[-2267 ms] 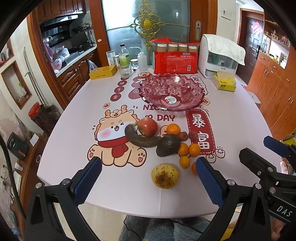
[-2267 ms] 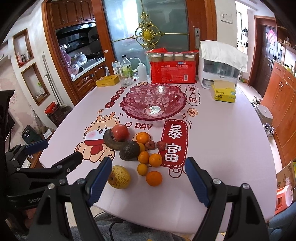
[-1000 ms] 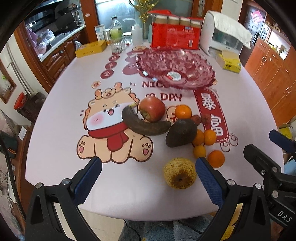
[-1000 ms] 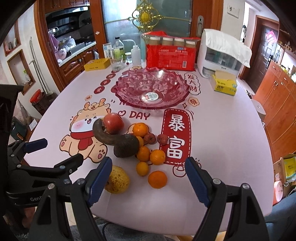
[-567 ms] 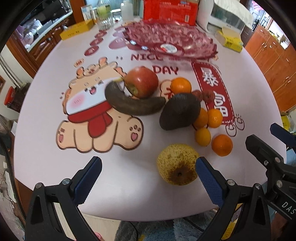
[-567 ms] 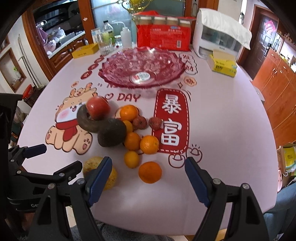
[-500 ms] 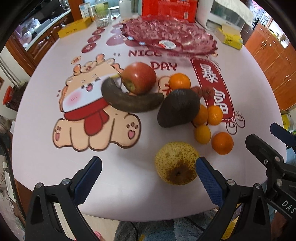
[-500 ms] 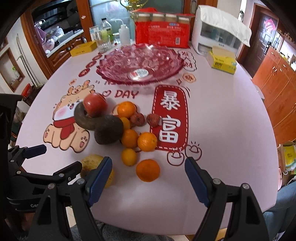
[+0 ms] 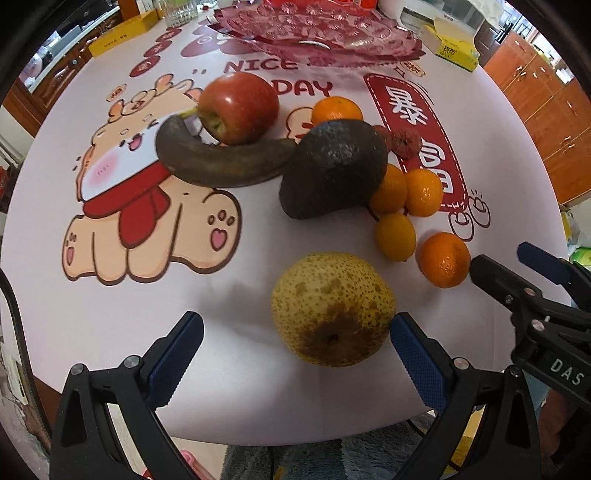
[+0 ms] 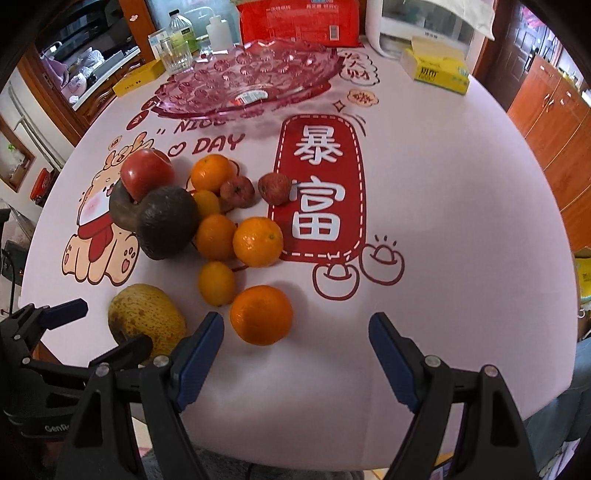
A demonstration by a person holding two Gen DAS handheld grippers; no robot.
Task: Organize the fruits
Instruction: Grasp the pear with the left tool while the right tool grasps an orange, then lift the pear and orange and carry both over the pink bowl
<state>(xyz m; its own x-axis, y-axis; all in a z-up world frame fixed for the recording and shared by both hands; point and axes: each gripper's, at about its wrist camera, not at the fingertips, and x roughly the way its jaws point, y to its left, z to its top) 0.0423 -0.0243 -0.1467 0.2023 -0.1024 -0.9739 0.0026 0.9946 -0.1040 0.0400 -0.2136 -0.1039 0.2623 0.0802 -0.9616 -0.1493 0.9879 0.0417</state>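
Observation:
A spotted yellow pear (image 9: 332,308) lies near the table's front edge, between the fingers of my open left gripper (image 9: 295,354), close to the right pad. Behind it lie a dark avocado (image 9: 332,166), a blackened banana (image 9: 221,162), a red apple (image 9: 238,107) and several oranges (image 9: 443,258). My right gripper (image 10: 295,354) is open; an orange (image 10: 261,309) sits just ahead of its left finger. The pear (image 10: 146,319) shows at its left. The pink glass bowl (image 10: 251,74) stands empty at the back.
Two reddish lychees (image 10: 273,188) lie beside the oranges. At the table's back stand a red package (image 10: 299,22), bottles (image 10: 181,33), a yellow tissue box (image 10: 436,70) and a white appliance (image 10: 424,22). Wooden cabinets stand to the right.
Both grippers have moved forward and down towards the fruit. The pear now lies between my left fingers, and the nearest orange is close to my right gripper's left finger. No fruit has moved.

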